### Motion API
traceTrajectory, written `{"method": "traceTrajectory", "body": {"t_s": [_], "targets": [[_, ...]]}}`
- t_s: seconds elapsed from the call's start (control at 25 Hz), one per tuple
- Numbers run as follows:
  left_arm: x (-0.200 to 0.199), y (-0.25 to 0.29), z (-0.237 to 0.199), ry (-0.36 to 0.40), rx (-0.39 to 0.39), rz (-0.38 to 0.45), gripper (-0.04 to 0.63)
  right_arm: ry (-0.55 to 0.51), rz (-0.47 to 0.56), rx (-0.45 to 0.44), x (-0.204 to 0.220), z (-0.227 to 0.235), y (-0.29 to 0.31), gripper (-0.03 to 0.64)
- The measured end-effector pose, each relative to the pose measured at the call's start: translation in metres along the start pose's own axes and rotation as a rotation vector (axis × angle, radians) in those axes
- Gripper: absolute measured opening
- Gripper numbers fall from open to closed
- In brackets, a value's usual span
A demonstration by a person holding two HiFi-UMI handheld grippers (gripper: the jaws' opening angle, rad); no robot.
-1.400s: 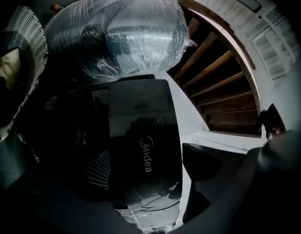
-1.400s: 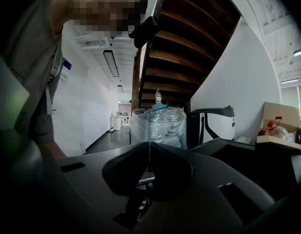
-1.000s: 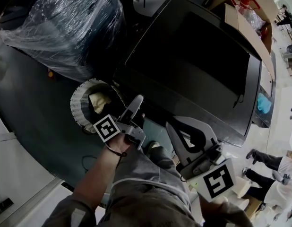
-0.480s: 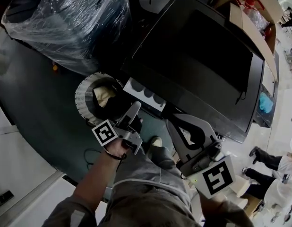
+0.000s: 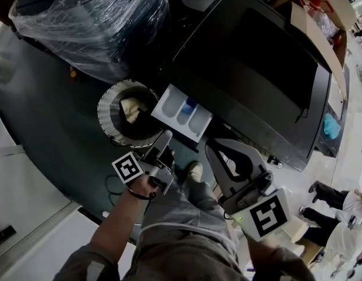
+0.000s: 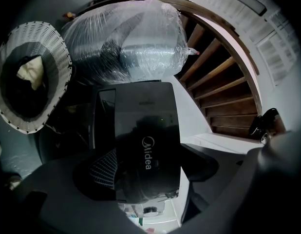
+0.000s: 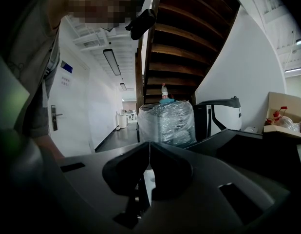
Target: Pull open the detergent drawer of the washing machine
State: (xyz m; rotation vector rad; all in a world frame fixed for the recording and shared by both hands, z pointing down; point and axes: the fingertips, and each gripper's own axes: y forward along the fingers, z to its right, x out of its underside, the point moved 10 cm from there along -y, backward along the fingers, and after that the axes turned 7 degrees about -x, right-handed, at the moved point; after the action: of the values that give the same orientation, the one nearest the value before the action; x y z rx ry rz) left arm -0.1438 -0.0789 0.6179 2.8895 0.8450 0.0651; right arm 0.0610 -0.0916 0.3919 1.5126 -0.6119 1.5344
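Observation:
The dark washing machine [image 5: 257,81] fills the upper right of the head view. Its white detergent drawer [image 5: 182,113] stands pulled well out, with the compartments showing. My left gripper [image 5: 165,139] is at the drawer's near end. In the left gripper view the glossy black drawer front [image 6: 148,150] with its logo lies between the jaws, and my left gripper [image 6: 150,179] is closing on it with the pads against its sides. My right gripper [image 5: 211,152] hangs in front of the machine, off the drawer. In its own view my right gripper [image 7: 149,167] is shut with nothing in it.
A white laundry basket [image 5: 125,113] with cloth inside stands left of the drawer. A big plastic-wrapped bundle [image 5: 93,22] sits behind it. A wooden staircase [image 6: 223,91] rises beyond the machine. My shoe [image 5: 194,171] is below the drawer. People [image 5: 339,209] stand at the lower right.
The drawer has slid out of the machine towards me, from shut to well open, while my left gripper drew back with it. My right gripper has hardly moved.

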Motion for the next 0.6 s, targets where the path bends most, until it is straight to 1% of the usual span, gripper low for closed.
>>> {"method": "traceTrajectory", "body": {"t_s": [0.24,0.36,0.6], "targets": [[0.001,-0.022,-0.001,-0.007,-0.008,-0.007,0.42,0.009,-0.011,-0.022,0.0,-0.011,0.003,0.034],[0.001,-0.031,-0.002,0.002,-0.01,-0.01,0.419,0.009,-0.015,-0.031,0.0,-0.013,0.005,0.034],[0.003,-0.037,-0.001,0.006,-0.01,-0.006,0.417,0.014,-0.019,-0.042,0.0,-0.018,0.007,0.034]]}}
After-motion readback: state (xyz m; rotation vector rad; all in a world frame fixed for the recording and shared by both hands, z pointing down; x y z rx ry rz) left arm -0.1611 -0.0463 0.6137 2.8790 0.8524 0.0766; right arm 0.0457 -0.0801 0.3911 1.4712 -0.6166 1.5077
